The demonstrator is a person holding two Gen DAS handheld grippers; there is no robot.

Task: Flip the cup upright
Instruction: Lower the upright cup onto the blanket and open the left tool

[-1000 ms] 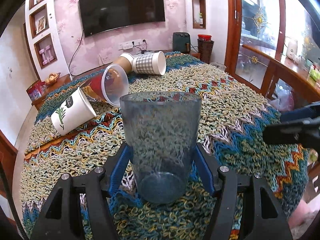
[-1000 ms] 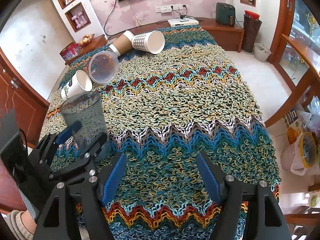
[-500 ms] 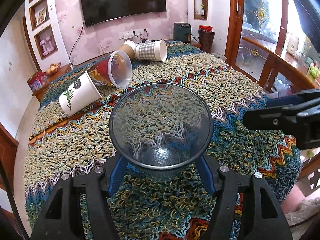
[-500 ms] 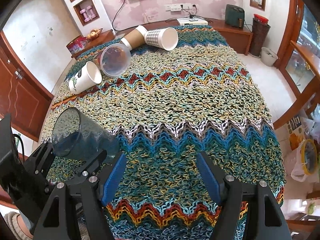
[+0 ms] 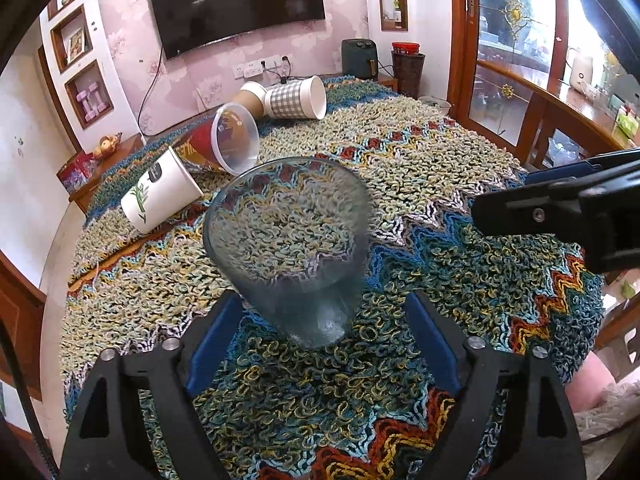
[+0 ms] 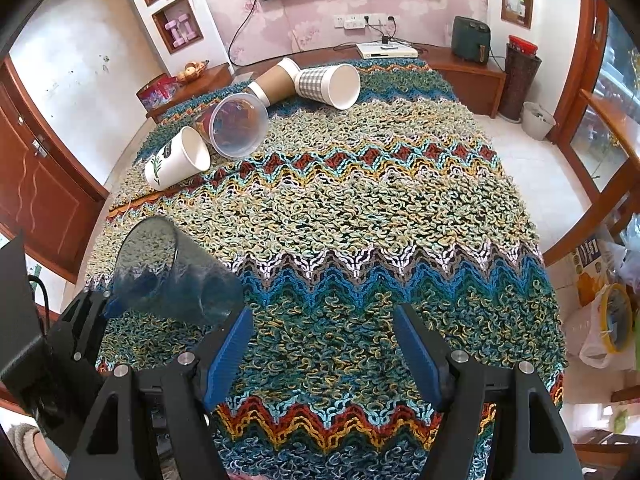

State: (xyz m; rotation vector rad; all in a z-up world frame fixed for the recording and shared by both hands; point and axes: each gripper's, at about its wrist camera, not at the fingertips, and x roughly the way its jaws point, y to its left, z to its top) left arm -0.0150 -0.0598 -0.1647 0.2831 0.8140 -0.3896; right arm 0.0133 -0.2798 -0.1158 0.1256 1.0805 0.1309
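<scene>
A clear blue-tinted plastic cup (image 5: 292, 248) stands upright on the knitted cloth, between the blue pads of my left gripper (image 5: 320, 328). The jaws are open and stand apart from the cup's base. The cup also shows at the lower left of the right wrist view (image 6: 172, 276). My right gripper (image 6: 322, 344) is open and empty above the cloth; it also shows at the right edge of the left wrist view (image 5: 560, 216). Several cups lie on their sides at the far end: a white leaf-print cup (image 5: 160, 196), a clear cup (image 5: 232, 140), a checked cup (image 5: 298, 98) and a brown cup (image 5: 250, 96).
The table is covered by a zigzag knitted cloth (image 6: 380, 208). A low cabinet with a set-top box (image 6: 386, 50) stands beyond the far end. Wooden doors stand to the left, and a bin (image 6: 538, 120) and a bag (image 6: 604, 328) are to the right on the floor.
My left gripper held the cup, then opened. The cup now stands free on the cloth between the open fingers. My right gripper rose slightly.
</scene>
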